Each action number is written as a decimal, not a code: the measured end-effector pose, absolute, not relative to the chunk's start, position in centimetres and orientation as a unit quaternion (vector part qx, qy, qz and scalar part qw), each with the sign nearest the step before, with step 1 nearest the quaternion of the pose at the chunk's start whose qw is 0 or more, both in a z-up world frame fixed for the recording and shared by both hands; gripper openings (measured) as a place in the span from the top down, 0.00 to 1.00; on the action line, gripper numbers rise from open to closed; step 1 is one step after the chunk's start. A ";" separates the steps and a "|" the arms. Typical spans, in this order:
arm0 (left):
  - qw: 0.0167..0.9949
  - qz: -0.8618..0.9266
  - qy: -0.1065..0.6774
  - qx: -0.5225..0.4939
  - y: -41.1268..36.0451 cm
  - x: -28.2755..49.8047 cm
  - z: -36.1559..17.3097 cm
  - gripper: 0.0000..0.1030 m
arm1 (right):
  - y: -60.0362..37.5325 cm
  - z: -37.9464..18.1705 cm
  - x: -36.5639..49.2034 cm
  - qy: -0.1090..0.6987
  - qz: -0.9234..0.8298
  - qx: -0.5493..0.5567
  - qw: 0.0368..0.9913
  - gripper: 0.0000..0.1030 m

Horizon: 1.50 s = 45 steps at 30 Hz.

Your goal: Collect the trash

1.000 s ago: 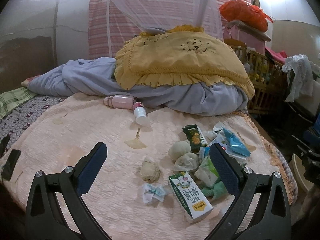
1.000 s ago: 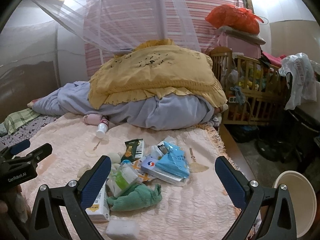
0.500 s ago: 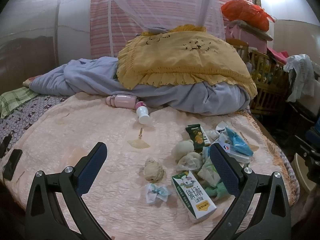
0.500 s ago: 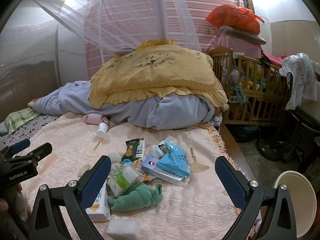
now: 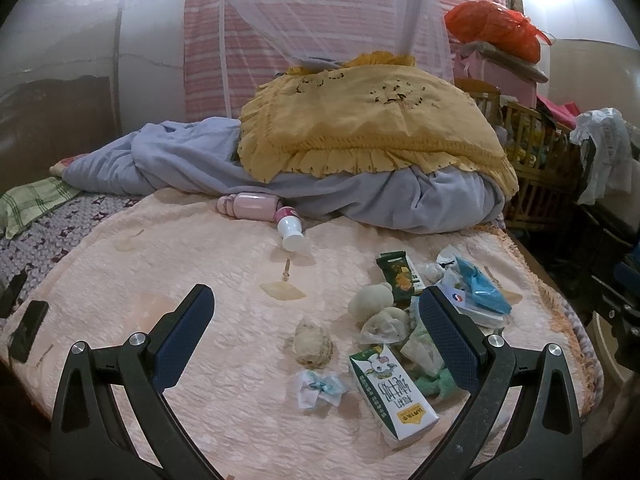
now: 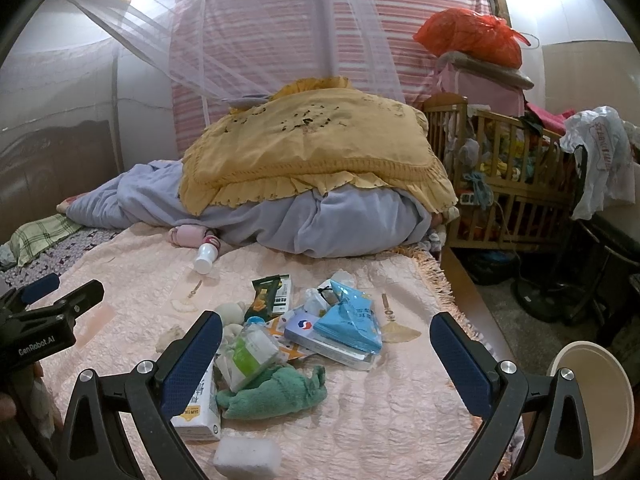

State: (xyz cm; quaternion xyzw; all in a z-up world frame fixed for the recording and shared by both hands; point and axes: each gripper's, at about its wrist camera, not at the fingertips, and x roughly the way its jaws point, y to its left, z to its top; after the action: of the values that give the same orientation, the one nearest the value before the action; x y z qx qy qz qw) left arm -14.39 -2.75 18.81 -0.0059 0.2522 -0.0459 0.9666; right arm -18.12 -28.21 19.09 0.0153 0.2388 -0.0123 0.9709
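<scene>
Trash lies in a pile on the pink bedspread [image 5: 180, 264]. In the left wrist view I see a milk carton [image 5: 390, 394], a crumpled tissue ball [image 5: 313, 347], a small blue-and-white wrapper [image 5: 320, 389], a green snack packet [image 5: 400, 280] and a blue packet [image 5: 482, 290]. My left gripper [image 5: 316, 336] is open and empty, above the tissue ball. In the right wrist view the blue packet [image 6: 352, 322], a green cloth [image 6: 276, 392], the carton [image 6: 200, 412] and a white sponge [image 6: 246, 456] show. My right gripper [image 6: 326, 360] is open and empty above the pile.
A yellow pillow [image 5: 368, 128] on a grey blanket [image 5: 192, 164] fills the bed's far end, with a pink bottle [image 5: 260, 210] in front. A wooden crib [image 6: 500, 184] stands to the right. A white round bin [image 6: 596, 404] sits on the floor at the right.
My left gripper has shifted slightly left, so the trash pile sits a little further right in its view. The right gripper has barely moved. Both stay open.
</scene>
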 end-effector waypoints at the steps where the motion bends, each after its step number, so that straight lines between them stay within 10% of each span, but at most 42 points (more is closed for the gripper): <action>1: 0.967 -0.045 0.251 -0.005 -2.8 -14.4 18.8 0.01 | -28.2 19.1 -18.1 0.239 -0.012 0.015 0.971 0.00; 31: 0.957 -0.031 0.288 0.001 -2.5 -13.6 16.2 0.01 | -27.3 16.8 -17.1 0.278 0.011 0.010 0.960 0.00; 45: 0.909 -0.090 0.407 -0.019 1.1 -12.4 11.0 0.01 | -26.8 9.4 -14.6 0.470 0.164 0.061 0.865 0.12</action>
State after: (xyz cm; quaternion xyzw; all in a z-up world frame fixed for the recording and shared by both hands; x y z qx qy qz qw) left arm -12.43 1.09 10.97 -0.0191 0.4072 -0.0900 0.9087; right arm -14.61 -26.75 9.37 0.0614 0.4704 0.1641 0.8649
